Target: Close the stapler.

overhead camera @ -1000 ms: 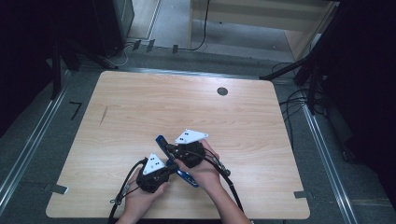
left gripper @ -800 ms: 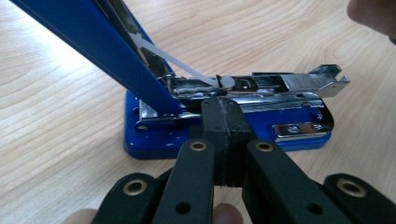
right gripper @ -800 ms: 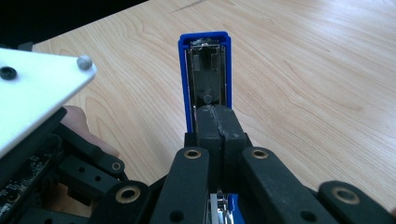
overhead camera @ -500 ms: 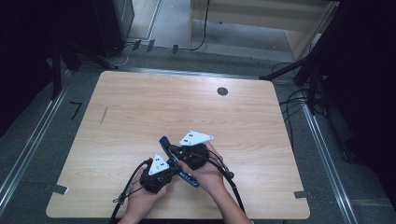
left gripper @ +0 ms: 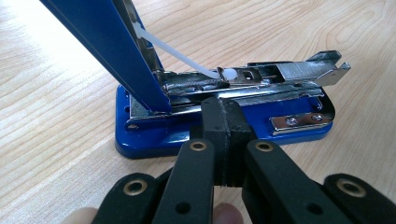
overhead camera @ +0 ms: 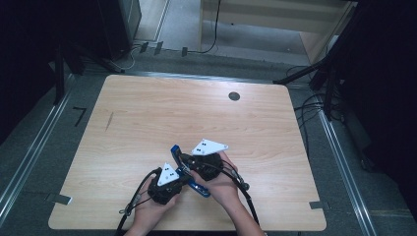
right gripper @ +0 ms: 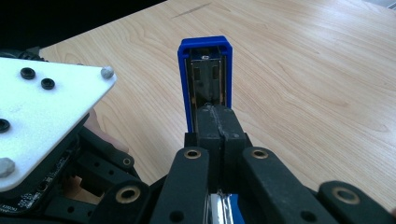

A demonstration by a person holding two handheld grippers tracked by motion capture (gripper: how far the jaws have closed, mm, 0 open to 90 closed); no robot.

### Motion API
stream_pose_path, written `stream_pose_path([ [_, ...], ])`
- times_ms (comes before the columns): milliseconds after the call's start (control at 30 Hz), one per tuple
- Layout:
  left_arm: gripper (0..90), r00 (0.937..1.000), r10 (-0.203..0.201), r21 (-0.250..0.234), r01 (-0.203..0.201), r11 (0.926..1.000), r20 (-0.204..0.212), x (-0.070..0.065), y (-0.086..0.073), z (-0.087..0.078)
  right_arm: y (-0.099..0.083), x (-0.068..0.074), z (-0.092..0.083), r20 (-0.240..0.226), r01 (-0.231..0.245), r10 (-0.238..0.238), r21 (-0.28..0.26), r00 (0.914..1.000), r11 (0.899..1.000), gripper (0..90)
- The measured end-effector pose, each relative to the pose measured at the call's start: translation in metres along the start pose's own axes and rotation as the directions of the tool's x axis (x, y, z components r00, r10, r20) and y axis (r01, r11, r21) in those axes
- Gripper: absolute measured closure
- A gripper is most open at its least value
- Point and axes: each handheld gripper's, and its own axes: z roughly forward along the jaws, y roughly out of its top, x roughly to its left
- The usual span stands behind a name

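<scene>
Closest to the person, near the front edge of the bench [overhead camera: 147,113], two hands sit close together, each with a gripper. In the high view the left gripper [overhead camera: 169,183] and right gripper [overhead camera: 196,164] are mostly covered by their own grey plates and dark bodies, so you can't really read the jaws from up there.

The gripper views help a lot more. The left gripper [left gripper: 225,122] has its jaws pressed together, pads meeting with nothing clearly between them, and the tips sit right against the side of the blue stapler [left gripper: 224,126], about at its metal magazine. Whether they actually touch the metal or just hover in front of it is hard to tell, since the pads block that spot.

The stapler's lid is swung open: the blue top arm [left gripper: 112,46] rises steeply out of the top of the left gripper view, cut off there. The right gripper [right gripper: 218,122] looks straight along that lid [right gripper: 205,74], showing its metal-lined underside. Its jaws are together too, tips at the lid's lower end; a pinch on the lid's edge can't be made out because the jaws hide it.

The stapler base lies flat on the bench between the two grippers. Farther back there's a small dark round spot [overhead camera: 234,96] on the bench.
</scene>
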Motion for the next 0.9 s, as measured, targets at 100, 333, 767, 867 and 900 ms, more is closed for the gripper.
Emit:
stream_pose_path([
  [100, 90.0, 1.0, -0.001, 0.0, 0.001, 1.0, 0.001, 0.0, 0.0, 0.0, -0.001, 0.0, -0.002, 0.001, 0.0, 0.0, -0.004, 1.0, 1.0, 90.0],
  [333, 90.0, 1.0, -0.002, -0.001, 0.002, 1.0, 0.007, 0.0, 0.0, 0.0, -0.003, 0.001, -0.006, 0.005, -0.008, 0.008, -0.012, 1.0, 1.0, 90.0],
  [767, 90.0, 1.0, -0.003, -0.002, 0.003, 1.0, 0.007, 0.0, 0.0, 0.0, -0.011, 0.002, -0.017, 0.014, -0.017, 0.017, -0.019, 0.9998, 1.0, 90.0],
  [867, 90.0, 0.9999, -0.005, -0.002, 0.005, 1.0, 0.009, 0.0, 0.0, 0.0, -0.013, 0.002, -0.018, 0.012, -0.021, 0.021, -0.021, 0.9997, 1.0, 90.0],
  [900, 90.0, 0.9999, -0.006, -0.003, 0.006, 1.0, 0.009, 0.0, 0.0, 0.0, -0.014, 0.003, -0.019, 0.011, -0.024, 0.025, -0.022, 0.9996, 0.999, 90.0],
])
